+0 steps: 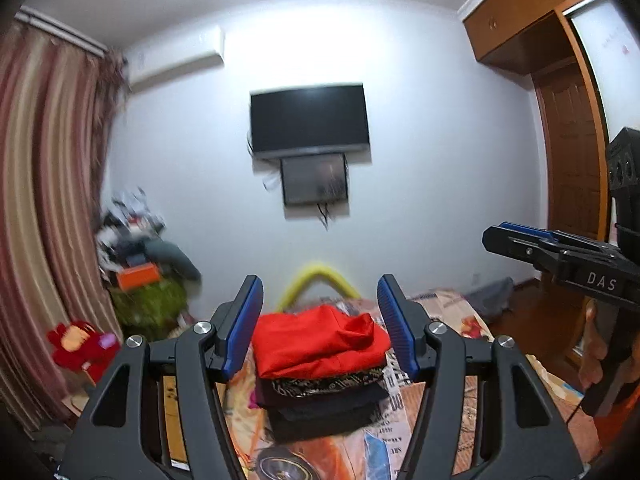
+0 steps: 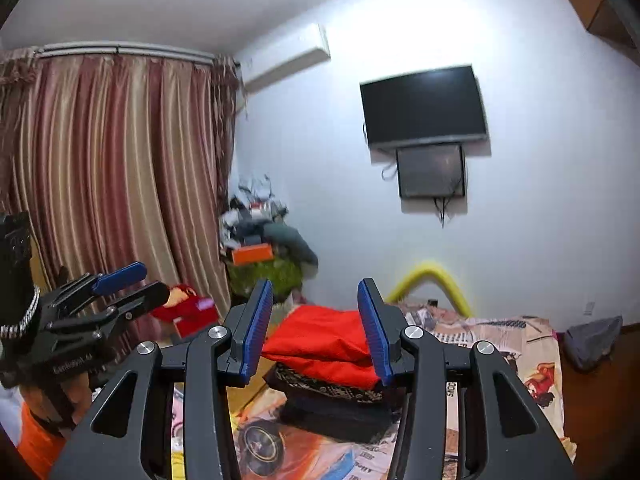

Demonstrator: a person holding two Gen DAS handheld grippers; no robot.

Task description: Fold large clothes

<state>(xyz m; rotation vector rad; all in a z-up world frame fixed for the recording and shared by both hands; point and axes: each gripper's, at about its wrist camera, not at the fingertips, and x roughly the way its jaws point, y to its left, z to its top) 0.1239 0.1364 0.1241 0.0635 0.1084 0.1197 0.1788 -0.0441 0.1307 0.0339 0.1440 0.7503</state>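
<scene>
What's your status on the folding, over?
Left gripper and right gripper both open, empty, held level. Red garment folded, topping the stack of dark clothes on the bed. Nothing in the way.

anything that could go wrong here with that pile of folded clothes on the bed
1. The red garment on top of the stack is loosely bunched and overhangs the dark pieces below, so it might slide or unfold.
2. Both tools, left tool and right tool, are open and empty near the stack; a careless sweep could topple it.
</scene>
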